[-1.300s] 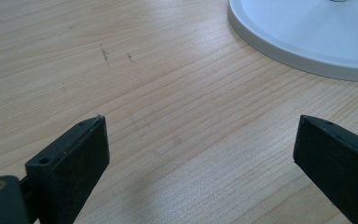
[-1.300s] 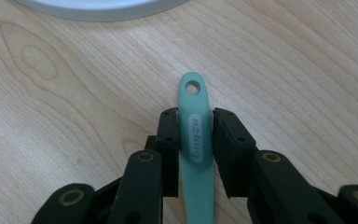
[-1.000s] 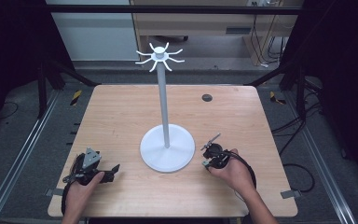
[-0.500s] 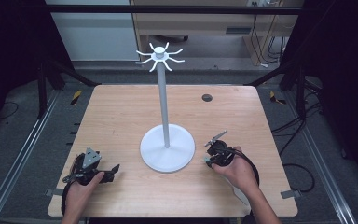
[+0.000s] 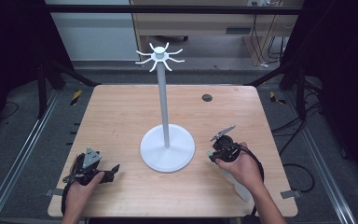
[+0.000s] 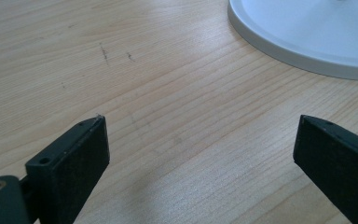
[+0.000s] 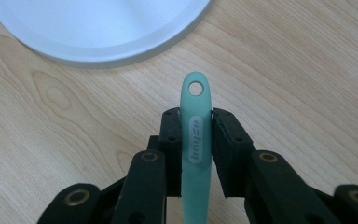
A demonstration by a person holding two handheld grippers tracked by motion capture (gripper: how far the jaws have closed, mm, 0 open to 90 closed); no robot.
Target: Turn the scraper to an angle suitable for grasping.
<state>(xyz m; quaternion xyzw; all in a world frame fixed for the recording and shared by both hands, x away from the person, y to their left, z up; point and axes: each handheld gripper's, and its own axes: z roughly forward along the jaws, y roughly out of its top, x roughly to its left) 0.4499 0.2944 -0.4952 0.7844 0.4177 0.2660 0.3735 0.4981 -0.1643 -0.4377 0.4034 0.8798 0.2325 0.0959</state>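
A white stand [image 5: 164, 107] with a ring of hooks [image 5: 160, 56] on top rises from a round base [image 5: 168, 150] at the table's middle. My right gripper [image 7: 196, 116] is shut on a teal utensil handle [image 7: 196, 140]. The handle's holed tip pokes past the jaws toward the base [image 7: 98, 28]. In the high view the right gripper [image 5: 213, 154] rests just right of the base, held by a hand. A pale shape [image 5: 241, 190] under that forearm may be the utensil's other end. My left gripper [image 6: 200, 126] is open over bare wood, low at the front left [image 5: 113, 169], with the base [image 6: 307, 32] ahead.
The wooden table [image 5: 121, 112] has a small dark round hole [image 5: 207, 97] at the back right. Metal rails and cables run along the floor on both sides. The front edge lies close below both hands.
The right hand and its gripper have shifted slightly to the right, away from the base, still holding the teal handle. The left gripper has not moved.
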